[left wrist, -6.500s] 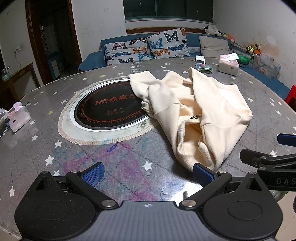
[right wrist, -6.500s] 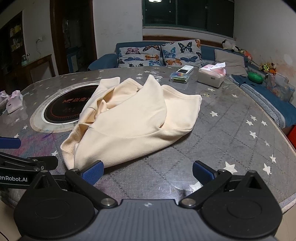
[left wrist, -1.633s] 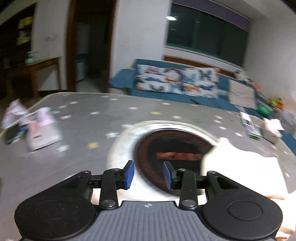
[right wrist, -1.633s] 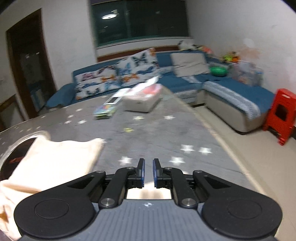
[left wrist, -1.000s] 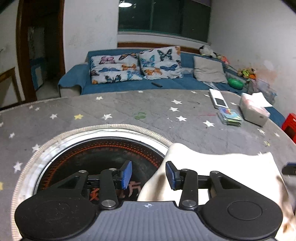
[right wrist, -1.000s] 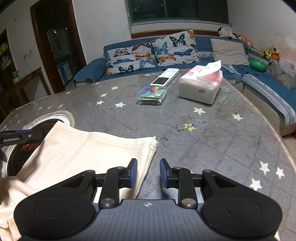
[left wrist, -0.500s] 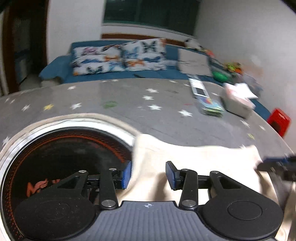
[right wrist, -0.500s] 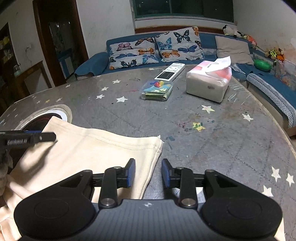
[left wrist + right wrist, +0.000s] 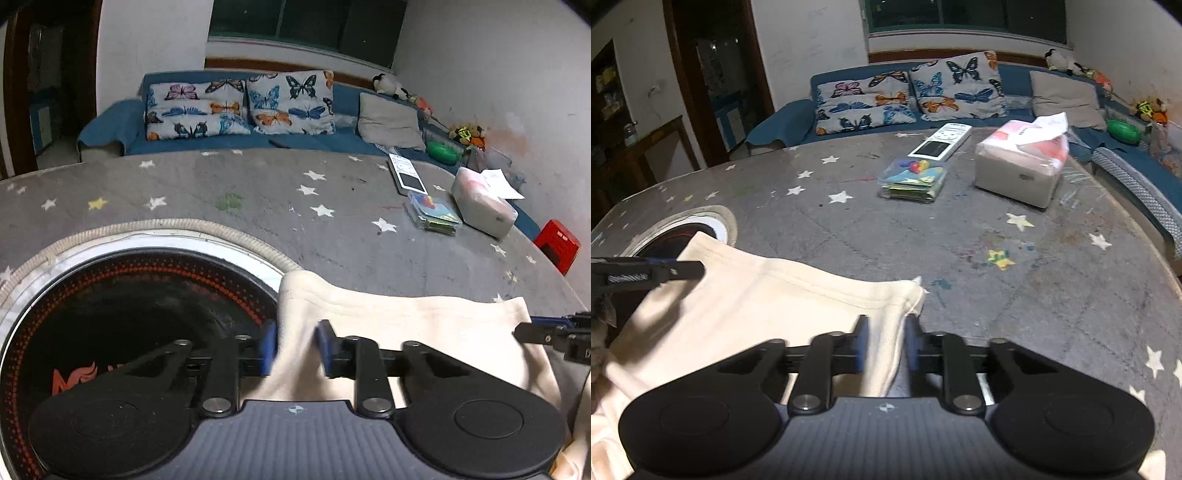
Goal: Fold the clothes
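Observation:
A cream garment (image 9: 413, 325) lies spread on the grey star-patterned table, its hemmed edge toward the sofa. My left gripper (image 9: 294, 345) straddles the garment's left corner, cloth between its blue pads with gaps on both sides; the jaws are partly open. My right gripper (image 9: 884, 349) straddles the right corner of the same garment (image 9: 768, 306) in the same way, partly open. Each gripper shows at the edge of the other view: the right one (image 9: 554, 332), the left one (image 9: 646, 273).
A black round cooktop (image 9: 122, 314) is set in the table (image 9: 258, 199) under the garment's left part. A remote (image 9: 942, 146), a clear box of colourful items (image 9: 914, 179) and a tissue box (image 9: 1021, 166) lie toward the far right. A blue sofa (image 9: 894, 99) stands behind.
Both grippers have moved forward over the garment's far corners and narrowed slightly around the cloth. The garment went from a crumpled heap to lying spread flat.

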Action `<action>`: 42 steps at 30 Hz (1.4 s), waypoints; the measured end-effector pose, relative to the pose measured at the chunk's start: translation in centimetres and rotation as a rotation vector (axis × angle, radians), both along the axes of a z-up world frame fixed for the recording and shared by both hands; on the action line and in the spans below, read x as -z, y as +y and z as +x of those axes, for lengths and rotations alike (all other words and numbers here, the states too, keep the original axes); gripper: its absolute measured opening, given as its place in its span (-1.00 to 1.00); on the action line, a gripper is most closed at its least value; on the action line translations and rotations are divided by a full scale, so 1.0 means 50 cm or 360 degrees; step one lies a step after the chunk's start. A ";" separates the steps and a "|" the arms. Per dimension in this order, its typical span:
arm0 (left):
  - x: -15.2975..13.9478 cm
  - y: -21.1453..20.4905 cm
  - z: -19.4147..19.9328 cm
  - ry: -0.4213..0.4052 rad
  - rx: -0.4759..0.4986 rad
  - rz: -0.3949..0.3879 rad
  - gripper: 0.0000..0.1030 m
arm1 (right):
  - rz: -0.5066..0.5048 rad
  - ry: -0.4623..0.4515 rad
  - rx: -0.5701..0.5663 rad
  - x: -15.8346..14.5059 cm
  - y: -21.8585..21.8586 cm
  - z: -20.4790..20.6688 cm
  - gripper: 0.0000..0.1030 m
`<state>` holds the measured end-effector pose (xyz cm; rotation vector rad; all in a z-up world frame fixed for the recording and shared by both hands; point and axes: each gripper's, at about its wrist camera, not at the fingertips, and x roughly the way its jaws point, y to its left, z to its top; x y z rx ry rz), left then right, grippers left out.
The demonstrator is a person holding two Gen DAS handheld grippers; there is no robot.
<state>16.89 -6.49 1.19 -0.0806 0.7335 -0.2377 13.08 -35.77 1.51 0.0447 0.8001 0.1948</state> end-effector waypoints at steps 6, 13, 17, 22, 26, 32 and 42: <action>-0.038 0.025 0.003 -0.0115 -0.0073 0.0017 -0.91 | -0.0048 -0.0095 -0.0061 -0.037 0.025 0.023 -0.89; -0.092 0.076 0.039 -0.0280 -0.0238 0.0052 -0.92 | -0.0098 -0.0268 -0.0132 -0.096 0.079 0.088 -0.93; -0.079 0.103 0.061 -0.0151 -0.0217 -0.0030 -0.85 | -0.0118 -0.0288 -0.0158 -0.107 0.108 0.131 -0.94; -0.048 0.074 0.043 -0.0129 -0.0090 0.0079 -0.16 | -0.0134 -0.0240 -0.0161 -0.091 0.108 0.143 -0.80; -0.020 0.059 0.051 -0.0073 -0.0080 0.0120 -0.09 | -0.0160 -0.0169 -0.0148 -0.062 0.098 0.131 -0.53; 0.010 0.048 0.051 -0.0038 -0.0041 0.0173 -0.43 | -0.0144 -0.0057 -0.0115 -0.024 0.071 0.119 -0.41; -0.034 0.069 0.043 -0.0198 -0.0113 0.0147 -0.85 | -0.0114 -0.0039 -0.0195 -0.015 0.096 0.153 -0.93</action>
